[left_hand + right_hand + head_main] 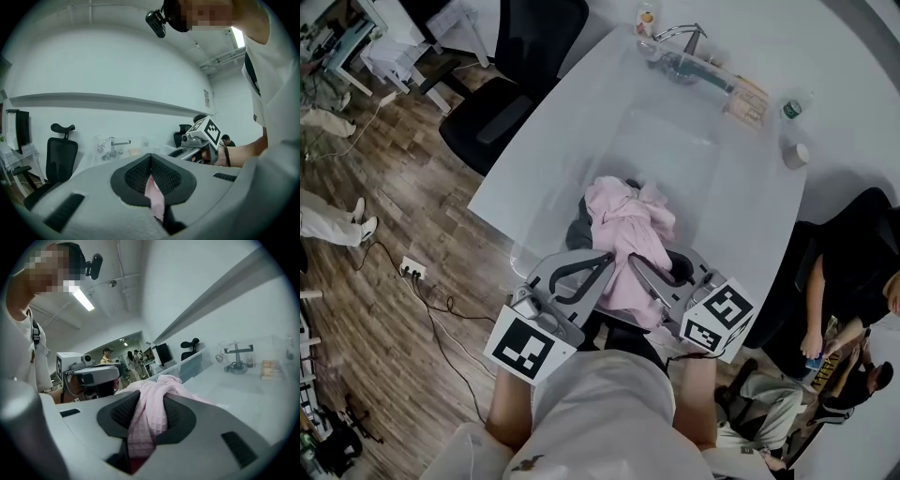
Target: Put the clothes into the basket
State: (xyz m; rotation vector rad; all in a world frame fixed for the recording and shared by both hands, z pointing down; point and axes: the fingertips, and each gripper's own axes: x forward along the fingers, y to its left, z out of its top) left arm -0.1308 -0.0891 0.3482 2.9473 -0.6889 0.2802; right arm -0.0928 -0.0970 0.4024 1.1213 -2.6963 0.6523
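A pink garment (628,225) hangs bunched over the near rim of a clear plastic basket (667,139) on the white table. A dark garment (578,233) lies under it on the left. Both grippers are at the garment's near end. My left gripper (602,260) is shut on a thin fold of the pink cloth (154,196). My right gripper (639,266) is shut on a thicker bunch of it (145,423). Each gripper appears in the other's view: the right gripper (202,138) and the left gripper (90,376).
The white table (581,103) carries a tap-like fixture (682,39), bottles (791,111) and a small box (748,99) at its far end. A black office chair (517,66) stands to the left. A person (853,281) sits to the right. A power strip (412,270) lies on the wooden floor.
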